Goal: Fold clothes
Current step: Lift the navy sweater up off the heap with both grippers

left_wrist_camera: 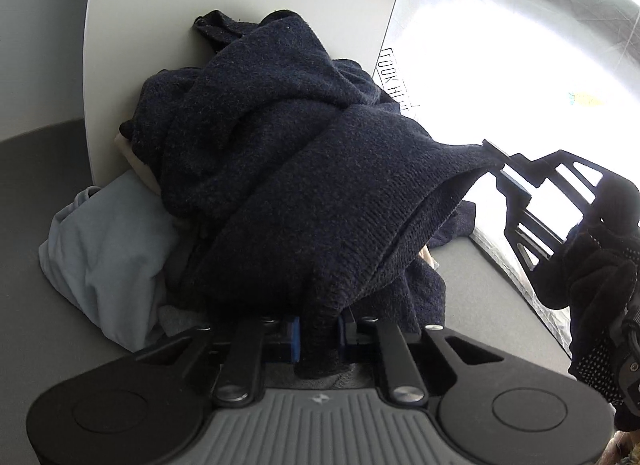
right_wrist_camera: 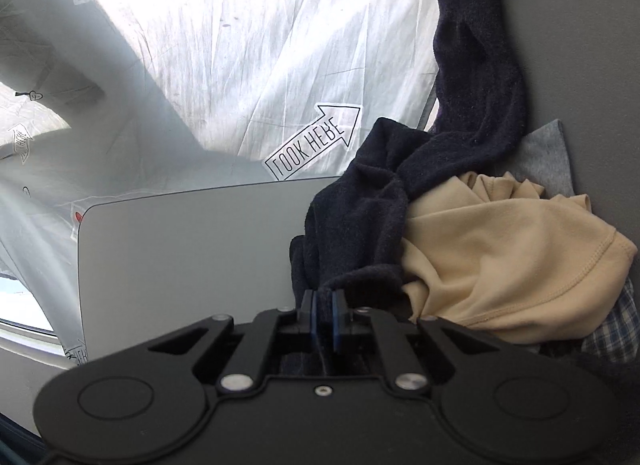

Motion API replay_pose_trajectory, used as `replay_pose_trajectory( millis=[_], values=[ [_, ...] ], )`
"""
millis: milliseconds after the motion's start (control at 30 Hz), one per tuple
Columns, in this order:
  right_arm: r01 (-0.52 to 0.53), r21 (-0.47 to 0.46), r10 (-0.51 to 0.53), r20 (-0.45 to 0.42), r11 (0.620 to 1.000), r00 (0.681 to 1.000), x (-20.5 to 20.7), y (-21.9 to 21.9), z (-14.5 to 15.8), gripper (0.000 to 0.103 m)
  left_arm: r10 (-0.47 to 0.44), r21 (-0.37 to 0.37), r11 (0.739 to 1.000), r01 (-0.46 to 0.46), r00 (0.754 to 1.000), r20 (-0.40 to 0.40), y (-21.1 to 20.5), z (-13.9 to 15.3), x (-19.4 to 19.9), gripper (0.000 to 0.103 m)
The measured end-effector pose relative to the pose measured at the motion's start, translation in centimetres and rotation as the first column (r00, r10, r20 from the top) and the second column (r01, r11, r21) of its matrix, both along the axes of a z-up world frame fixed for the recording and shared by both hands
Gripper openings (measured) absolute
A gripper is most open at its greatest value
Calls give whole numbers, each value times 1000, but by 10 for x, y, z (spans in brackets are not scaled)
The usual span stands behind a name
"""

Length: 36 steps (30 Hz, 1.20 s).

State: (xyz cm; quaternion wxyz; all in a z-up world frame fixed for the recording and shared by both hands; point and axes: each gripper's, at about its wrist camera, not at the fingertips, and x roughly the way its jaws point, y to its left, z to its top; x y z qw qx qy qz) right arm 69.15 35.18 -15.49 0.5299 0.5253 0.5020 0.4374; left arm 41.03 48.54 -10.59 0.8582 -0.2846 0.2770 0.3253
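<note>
Navy knit sweater (left_wrist_camera: 288, 169): bunched over the clothes pile, partly on white board (right_wrist_camera: 184, 249) | left gripper (left_wrist_camera: 318, 339): fingers clamped on sweater fold | right gripper (right_wrist_camera: 323, 315): fingers clamped on sweater edge | beige shirt (right_wrist_camera: 500, 257), light-blue garment (left_wrist_camera: 104, 245), checked cloth (right_wrist_camera: 612, 329): beneath/beside sweater | printed sheet (right_wrist_camera: 240, 65): behind board.

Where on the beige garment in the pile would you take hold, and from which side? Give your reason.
Grip the beige garment at its stitched hem edge, coming from the right, probably. That edge lies exposed and curves free, while its left side is tucked under the navy sweater, which both the left gripper and right gripper are holding.
</note>
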Motion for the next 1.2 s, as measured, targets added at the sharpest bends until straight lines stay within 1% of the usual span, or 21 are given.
replay_pose_trajectory(
  millis=[67,100,167,233,300,333,433,467,533,567,633,733,767,833,900,967,1067,1133,1200],
  values=[
    [24,41,-25,15,999,1000,-7,-16,18,7,-10,16,1000,10,1000,30,-9,16,-5,14],
    [43,74,-45,21,996,999,-11,-26,28,7,-22,36,999,20,999,46,-16,27,-6,13],
    [88,147,-92,25,985,995,-19,-48,48,7,-48,102,994,40,996,76,-32,51,-10,13],
    [133,210,-142,28,969,989,-27,-72,69,7,-83,205,977,60,991,106,-58,81,-5,12],
    [173,275,-190,38,946,981,-35,-98,92,7,-111,260,963,69,982,151,-78,108,-8,12],
    [187,302,-212,49,935,976,-39,-111,103,7,-124,275,959,71,976,180,-87,120,-12,12],
    [218,369,-280,124,904,952,-59,-160,148,7,-158,311,948,72,952,262,-114,153,-25,12],
    [225,387,-300,146,894,943,-65,-175,162,7,-169,319,945,67,938,301,-126,167,-30,12],
    [236,428,-344,194,873,919,-85,-212,192,7,-203,343,936,76,913,354,-149,188,-41,11],
    [241,450,-367,217,860,904,-96,-231,206,7,-231,362,928,85,895,382,-164,201,-48,11],
    [252,495,-422,267,832,866,-118,-269,233,7,-286,401,911,102,854,434,-194,226,-63,11],
    [269,558,-509,333,785,794,-155,-332,272,7,-382,464,875,140,789,482,-245,259,-90,11],
    [273,579,-537,351,768,768,-168,-353,285,7,-409,470,868,160,768,494,-263,266,-96,11],
    [288,596,-588,399,750,704,-195,-395,307,7,-461,484,852,199,723,515,-298,280,-109,11],
    [312,597,-629,446,739,636,-222,-438,324,7,-502,469,845,255,679,536,-325,285,-120,12],
    [336,597,-662,485,728,571,-248,-477,335,7,-535,463,834,300,647,543,-350,285,-127,12],
    [390,578,-693,526,717,493,-283,-530,344,7,-580,456,811,367,607,543,-386,284,-135,12],
    [431,566,-710,525,703,470,-298,-560,344,7,-603,433,797,421,583,544,-406,281,-138,12],
    [480,550,-730,524,683,439,-313,-584,340,7,-620,385,783,490,555,555,-416,277,-138,12]
  ],
)
